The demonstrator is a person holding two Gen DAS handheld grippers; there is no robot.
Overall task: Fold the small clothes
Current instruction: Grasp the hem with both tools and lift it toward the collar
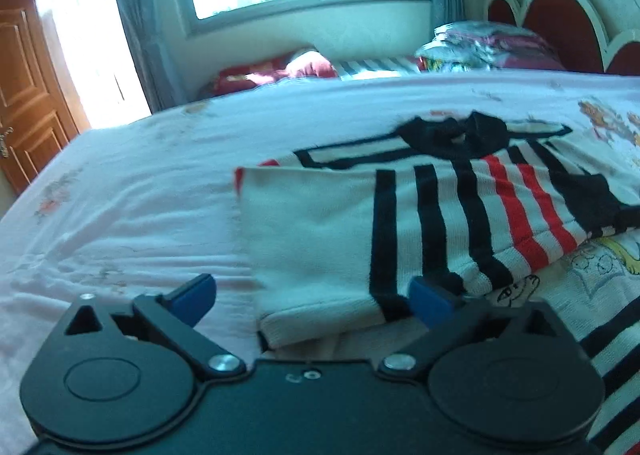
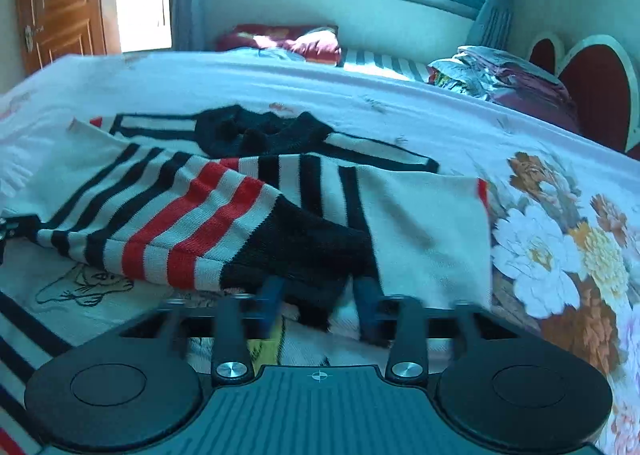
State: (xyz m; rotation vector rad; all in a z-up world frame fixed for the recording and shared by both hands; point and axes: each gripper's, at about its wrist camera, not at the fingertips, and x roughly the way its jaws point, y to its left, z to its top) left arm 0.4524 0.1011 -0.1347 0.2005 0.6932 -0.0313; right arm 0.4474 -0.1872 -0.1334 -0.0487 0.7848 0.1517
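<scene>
A small white knit sweater [image 1: 320, 223] with black and red stripes and a black collar [image 1: 452, 135] lies flat on the pink bedsheet [image 1: 140, 195]. Both sleeves are folded across its body. My left gripper [image 1: 312, 299] is open, its blue pads [image 1: 196, 295] wide apart on either side of the white ribbed sleeve end, not pressing it. In the right wrist view the sweater [image 2: 420, 223] fills the middle. The right gripper [image 2: 320, 307] is open and blurred, and the striped sleeve's black cuff [image 2: 304, 251] hangs loose between its pads.
A cartoon print [image 2: 88, 287] shows on the sweater's front under the sleeves. A pile of folded bedding [image 1: 492, 47] sits by the red headboard [image 1: 560, 19]. Red pillows [image 2: 296, 41] lie under the window. A wooden door [image 1: 24, 95] stands far left.
</scene>
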